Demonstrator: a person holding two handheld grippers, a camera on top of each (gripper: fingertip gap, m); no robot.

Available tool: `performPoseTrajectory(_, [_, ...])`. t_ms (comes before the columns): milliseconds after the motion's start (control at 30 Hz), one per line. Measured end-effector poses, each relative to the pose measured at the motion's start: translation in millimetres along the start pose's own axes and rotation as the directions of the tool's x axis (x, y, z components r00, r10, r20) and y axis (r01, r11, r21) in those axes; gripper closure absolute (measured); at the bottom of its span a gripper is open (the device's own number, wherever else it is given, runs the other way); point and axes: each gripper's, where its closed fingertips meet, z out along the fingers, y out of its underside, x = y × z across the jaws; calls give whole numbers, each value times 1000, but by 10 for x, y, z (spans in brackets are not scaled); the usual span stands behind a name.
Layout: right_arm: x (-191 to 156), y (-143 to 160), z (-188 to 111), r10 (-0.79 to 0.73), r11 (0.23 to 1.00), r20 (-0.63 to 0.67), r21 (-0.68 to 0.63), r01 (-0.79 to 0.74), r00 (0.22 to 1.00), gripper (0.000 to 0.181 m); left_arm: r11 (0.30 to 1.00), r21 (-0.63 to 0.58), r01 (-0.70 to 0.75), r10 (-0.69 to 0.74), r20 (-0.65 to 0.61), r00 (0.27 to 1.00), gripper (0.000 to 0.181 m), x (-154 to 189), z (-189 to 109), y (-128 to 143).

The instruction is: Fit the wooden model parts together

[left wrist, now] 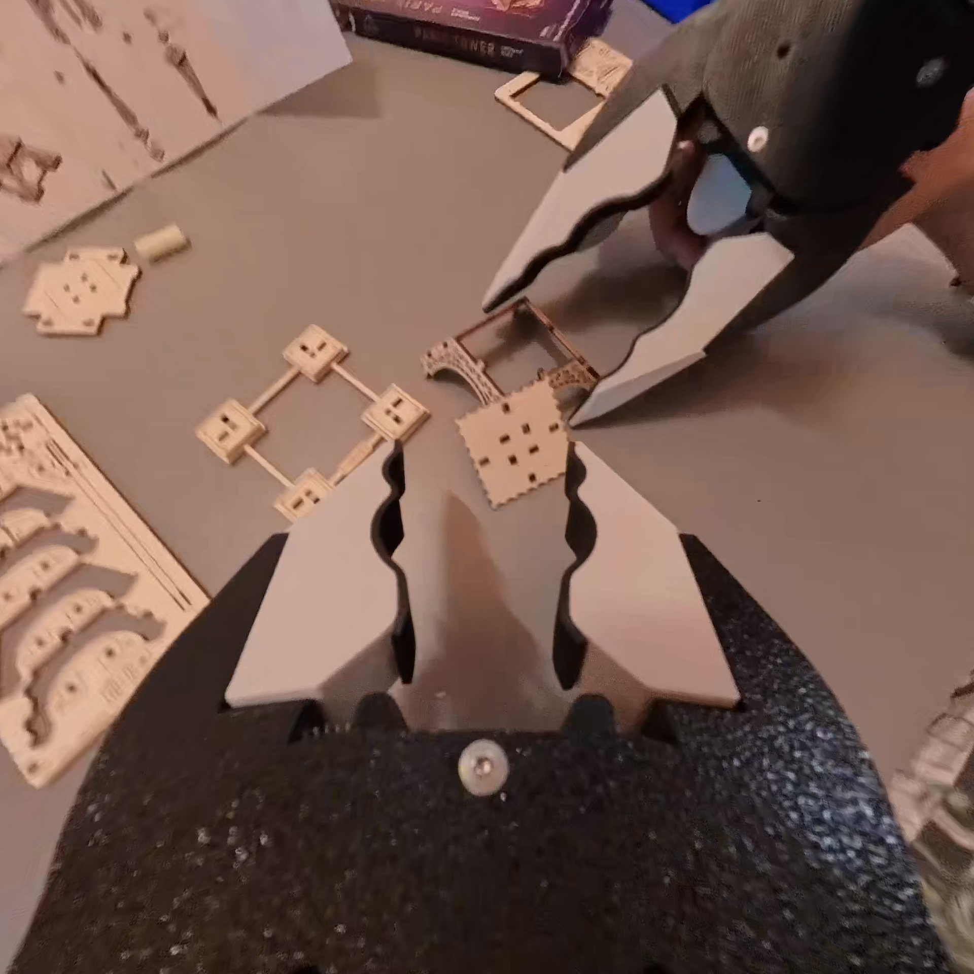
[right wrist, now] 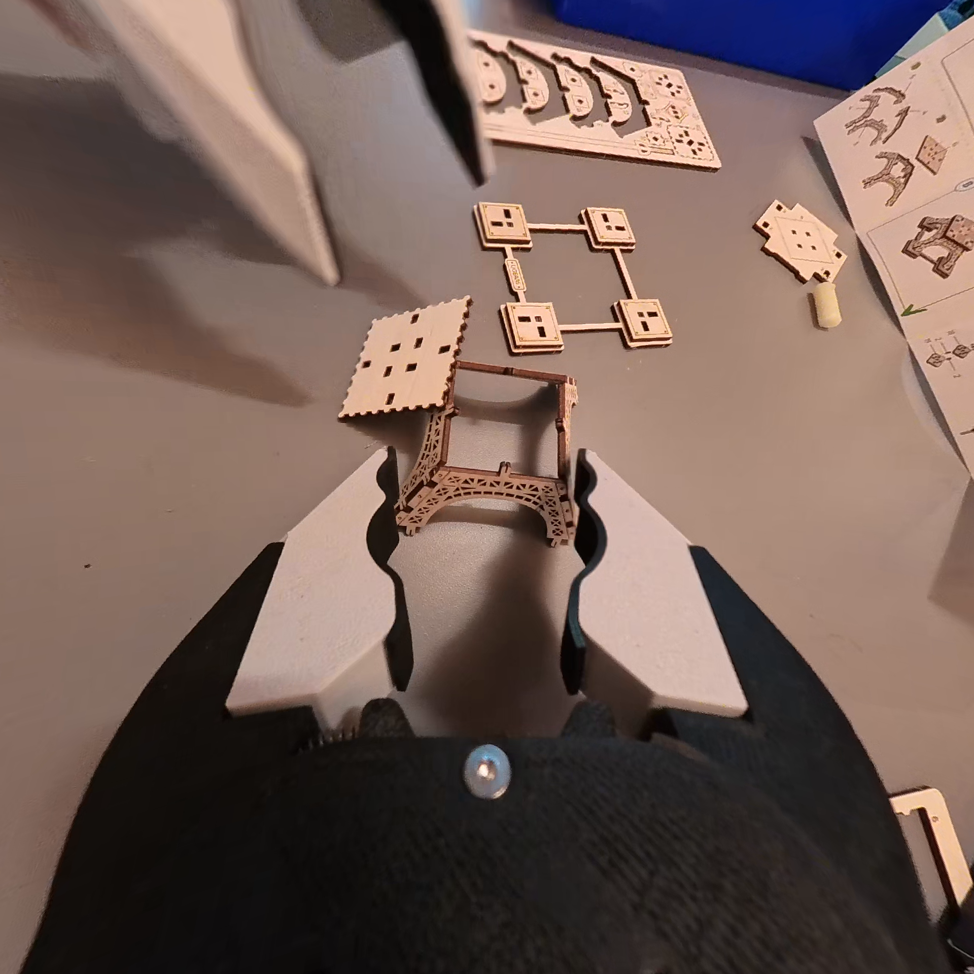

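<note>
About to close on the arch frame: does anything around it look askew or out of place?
Yes. The square slotted plate sits tilted, one corner propped on a top corner of the arch frame, the rest sloping off to the side instead of seated flat on top. Both the right gripper and left gripper are open, holding nothing.

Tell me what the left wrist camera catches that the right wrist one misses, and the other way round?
Only the left wrist view shows the dark box at the far edge of the table and the whole right gripper, open, by the lattice arch frame.

Only the right wrist view shows the blue bin and the frame's front arch up close.

Both show the slotted square plate leaning on the frame, the four-pad base, the instruction sheet and the open left gripper.
</note>
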Motion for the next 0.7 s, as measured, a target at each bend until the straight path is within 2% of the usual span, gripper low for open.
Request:
performPoseTrajectory(100, [2,-1,-1,-2,1000,-4,1,2,1000,115,998,13,60,-61,105,993,119,33,90,169])
performPoseTrajectory(167, [6,-6,-4,-11,1000,-15,4,11,1000,114,994,14,110,-110,120,987,112,75,170,220])
performPoseTrajectory(300, [18,-13,-10,-24,1000,-35,8,24,999,112,989,5,145,-145,139,980,111,125,303,229])
performPoseTrajectory(467, [22,-11,-8,-19,1000,-35,7,19,999,111,993,-15,121,-116,178,977,120,133,368,240])
performPoseTrajectory(533, [12,-12,-8,-23,1000,-30,8,23,999,112,994,11,110,-110,182,977,134,135,342,200])
performPoseTrajectory(700, [-11,-12,-6,-26,1000,-14,7,27,1000,117,994,14,108,-109,188,976,134,127,316,225])
